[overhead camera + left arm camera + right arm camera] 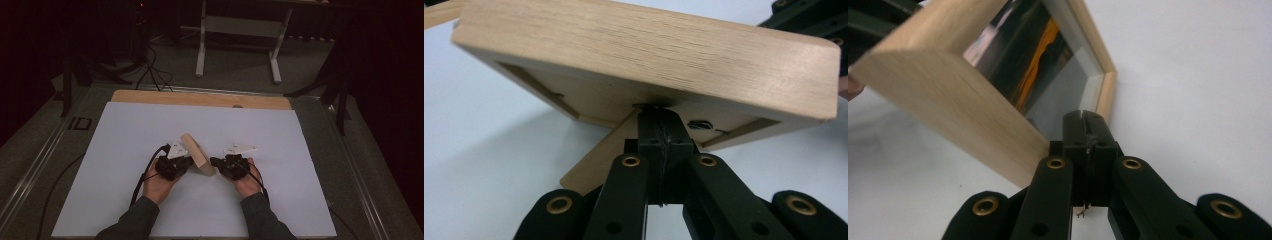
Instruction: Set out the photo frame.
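I've got the left gripper [192,162] with jaws fully closed, nothing between them, tips against the back of the picture frame [197,154]. Frame: light wood, deep sides, back stand folded out, dark print with an orange streak behind glass. It stands tilted mid-sheet on the white sheet [125,150] covering the worktop. Right gripper [214,161] jaws also closed, empty, tips at the glass. Bare sheet all around; wooden edge [150,96] well beyond.
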Demonstrator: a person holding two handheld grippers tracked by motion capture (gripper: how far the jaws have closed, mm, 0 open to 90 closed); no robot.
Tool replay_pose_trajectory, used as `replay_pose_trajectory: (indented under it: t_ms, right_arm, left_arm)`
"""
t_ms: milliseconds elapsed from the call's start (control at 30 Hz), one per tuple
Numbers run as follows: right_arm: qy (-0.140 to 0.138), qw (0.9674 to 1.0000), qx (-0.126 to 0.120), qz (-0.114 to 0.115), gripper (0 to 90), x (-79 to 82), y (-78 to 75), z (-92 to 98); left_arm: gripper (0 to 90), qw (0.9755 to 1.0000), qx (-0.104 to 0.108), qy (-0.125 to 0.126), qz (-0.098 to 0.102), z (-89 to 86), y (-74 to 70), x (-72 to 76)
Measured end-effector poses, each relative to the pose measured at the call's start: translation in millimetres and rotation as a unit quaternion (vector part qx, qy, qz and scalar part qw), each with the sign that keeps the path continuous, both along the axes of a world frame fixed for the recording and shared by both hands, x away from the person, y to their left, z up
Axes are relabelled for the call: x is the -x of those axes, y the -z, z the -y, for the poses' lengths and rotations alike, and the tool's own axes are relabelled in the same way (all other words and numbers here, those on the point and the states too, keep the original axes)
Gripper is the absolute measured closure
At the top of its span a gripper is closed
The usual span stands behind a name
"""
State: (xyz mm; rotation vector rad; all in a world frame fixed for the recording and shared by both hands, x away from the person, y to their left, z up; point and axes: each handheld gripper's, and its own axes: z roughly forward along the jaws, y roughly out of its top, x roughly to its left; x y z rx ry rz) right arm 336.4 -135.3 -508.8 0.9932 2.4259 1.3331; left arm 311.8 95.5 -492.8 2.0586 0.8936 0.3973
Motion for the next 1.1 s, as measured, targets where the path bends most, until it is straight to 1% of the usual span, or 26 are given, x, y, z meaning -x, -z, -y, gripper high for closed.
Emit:
replay_pose_trajectory:
  t_ms: [233,400,500,600,633,700,867,933,1000,1100]
  right_arm:
    - [-0.009,0.9999,0.011,-0.004,89.4,6.0,1.5,-1.9]
    - [-0.028,0.9992,0.027,0.005,89.4,14.9,-0.3,-9.8]
    - [-0.039,0.9986,0.035,0.011,89.4,19.0,-0.9,-13.9]
    - [-0.048,0.9980,0.038,0.014,89.4,22.2,-0.9,-17.9]
    - [-0.048,0.9980,0.038,0.014,89.4,22.2,-0.9,-17.9]
    - [-0.051,0.9977,0.041,0.016,89.4,24.4,-1.2,-21.1]
    - [-0.055,0.9976,0.040,0.017,89.3,26.8,-0.9,-25.0]
    - [-0.056,0.9974,0.042,0.019,88.6,27.4,-1.1,-26.0]
    - [-0.056,0.9971,0.045,0.023,86.2,27.7,-1.8,-25.9]
    - [-0.059,0.9973,0.036,0.023,83.4,27.4,-4.5,-23.2]
  left_arm:
    - [89.6,1.0000,0.002,-0.008,0.001,-1.6,0.8,-1.3]
    - [89.6,0.9999,0.005,-0.013,-0.001,-3.2,0.8,-2.2]
    - [89.6,0.9998,0.010,-0.016,-0.003,-4.6,1.2,-2.9]
    - [89.6,0.9996,0.018,-0.019,-0.006,-6.9,1.9,-4.2]
    - [89.6,0.9996,0.018,-0.019,-0.006,-6.9,1.9,-4.2]
    - [89.5,0.9994,0.024,-0.022,-0.009,-9.3,2.1,-5.1]
    - [89.3,0.9991,0.029,-0.027,-0.012,-12.2,2.6,-5.9]
    - [87.0,0.9989,0.032,-0.030,-0.014,-13.9,3.0,-6.4]
    - [81.8,0.9985,0.039,-0.036,-0.016,-18.0,2.7,-6.7]
    - [77.4,0.9983,0.041,-0.038,-0.017,-21.4,1.5,-6.0]
